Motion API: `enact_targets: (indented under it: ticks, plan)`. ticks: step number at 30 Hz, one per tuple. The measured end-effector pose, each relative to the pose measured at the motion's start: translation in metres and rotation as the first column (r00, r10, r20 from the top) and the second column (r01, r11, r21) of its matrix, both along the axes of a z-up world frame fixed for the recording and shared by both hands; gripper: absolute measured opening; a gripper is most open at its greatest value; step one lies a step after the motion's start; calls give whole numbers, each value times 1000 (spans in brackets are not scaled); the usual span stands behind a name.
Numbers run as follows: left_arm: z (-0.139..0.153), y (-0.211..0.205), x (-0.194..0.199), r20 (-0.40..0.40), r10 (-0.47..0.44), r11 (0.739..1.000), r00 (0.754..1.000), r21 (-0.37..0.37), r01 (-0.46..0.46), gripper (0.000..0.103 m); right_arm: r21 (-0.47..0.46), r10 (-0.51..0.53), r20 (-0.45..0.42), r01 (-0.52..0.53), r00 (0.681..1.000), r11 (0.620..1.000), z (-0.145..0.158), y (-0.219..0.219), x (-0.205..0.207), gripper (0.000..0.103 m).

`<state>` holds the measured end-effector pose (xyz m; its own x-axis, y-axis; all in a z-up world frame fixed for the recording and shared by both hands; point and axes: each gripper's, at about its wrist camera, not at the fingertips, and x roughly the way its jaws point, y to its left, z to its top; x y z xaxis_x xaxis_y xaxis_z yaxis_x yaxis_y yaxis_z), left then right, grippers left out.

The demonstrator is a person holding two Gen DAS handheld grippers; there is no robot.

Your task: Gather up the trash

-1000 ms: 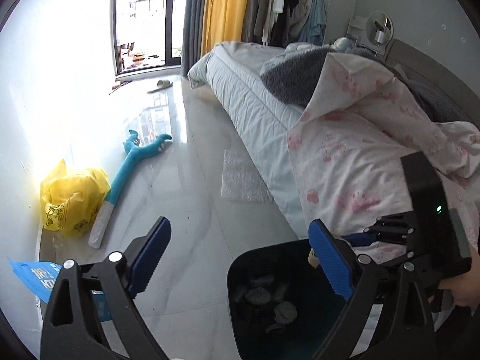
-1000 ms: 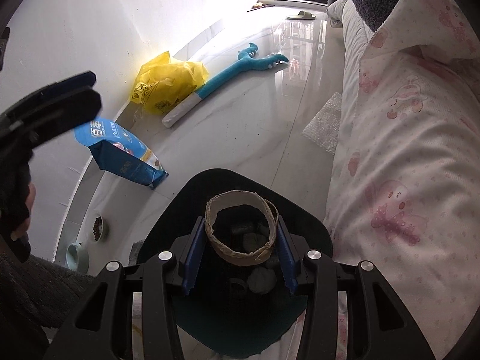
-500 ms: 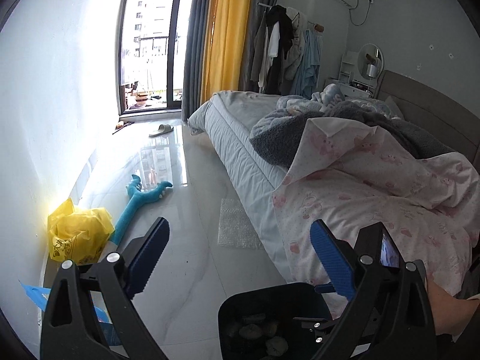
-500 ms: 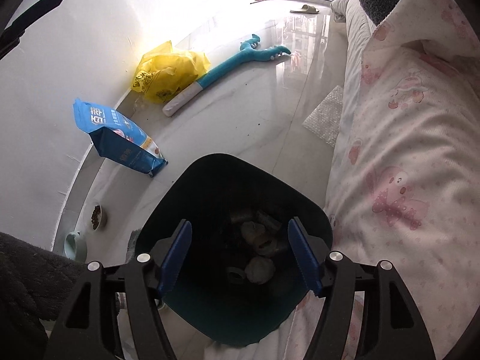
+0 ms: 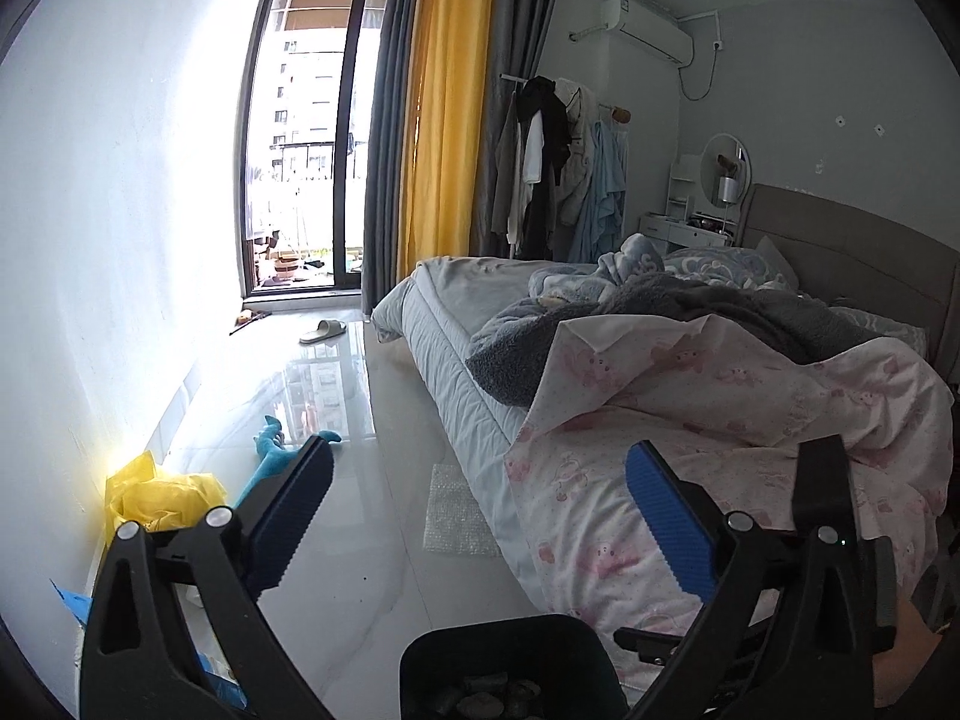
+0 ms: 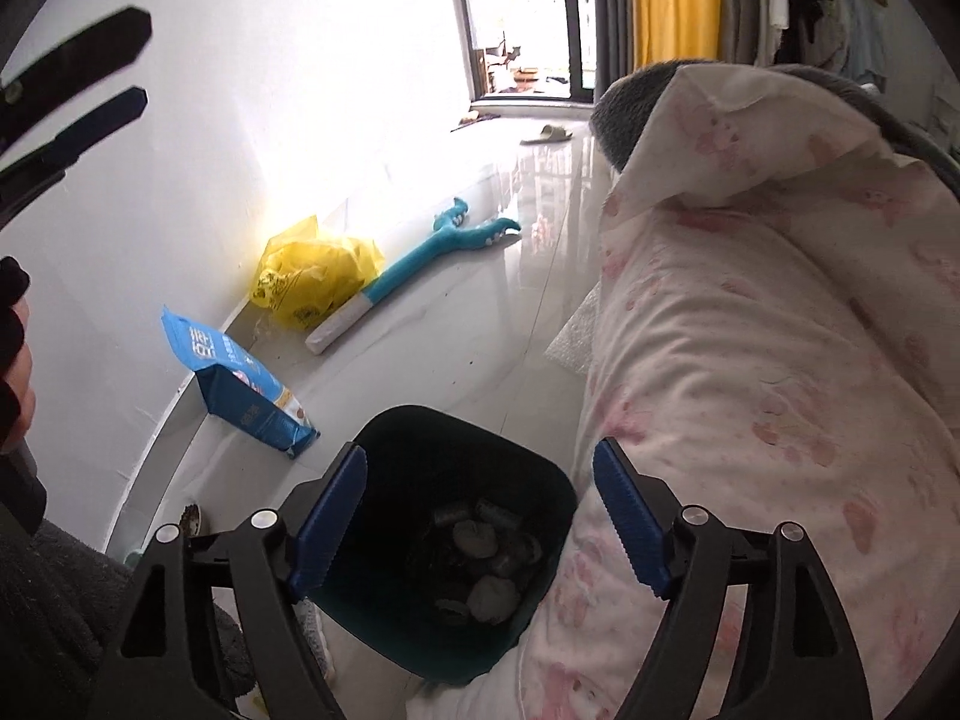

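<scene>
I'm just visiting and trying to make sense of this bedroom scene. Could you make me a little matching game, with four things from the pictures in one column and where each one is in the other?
Things:
1. yellow plastic bag
2. bubble wrap sheet
3. crumpled trash
4. slipper

Places:
A. inside the black bin
B. on the floor near the balcony door
C. against the white wall
D. on the floor beside the bed

Pairs: 1-C, 2-D, 3-A, 4-B
</scene>
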<state>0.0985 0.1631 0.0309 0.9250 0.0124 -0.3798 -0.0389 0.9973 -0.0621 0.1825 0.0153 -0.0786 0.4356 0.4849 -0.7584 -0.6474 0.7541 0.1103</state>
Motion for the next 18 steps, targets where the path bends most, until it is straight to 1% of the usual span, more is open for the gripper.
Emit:
enact_targets:
  ticks: [4, 6, 8, 9, 12, 15, 17, 18]
  plan:
    - [-3, -25, -10, 10, -21, 999, 1000, 30, 21, 100, 44, -67, 67, 64, 996, 997, 20, -36, -23, 82]
    - [-6, -37, -14, 7, -39, 999, 999, 28, 38, 100, 70, -109, 100, 102, 989, 992, 32, -56, -32, 87]
    - [-10, -48, -18, 3, -44, 999, 999, 25, 44, 100, 94, -152, 129, 141, 980, 986, 43, -78, -41, 91]
    - [-12, -54, -22, 2, -38, 999, 999, 35, 38, 100, 103, -175, 143, 161, 974, 982, 47, -87, -45, 91]
    - [-15, -68, -33, 1, -44, 998, 999, 49, 44, 100, 127, -242, 188, 221, 952, 967, 61, -118, -57, 94]
    - [-21, -79, -39, -16, -43, 999, 999, 26, 44, 100, 154, -304, 236, 273, 923, 950, 73, -147, -70, 99]
    - [-24, -82, -42, -27, -33, 999, 999, 9, 34, 100, 175, -341, 260, 303, 903, 937, 82, -167, -79, 100]
    - [-24, -85, -44, -24, -22, 1000, 999, 13, 22, 100, 184, -359, 269, 318, 894, 930, 85, -176, -83, 100]
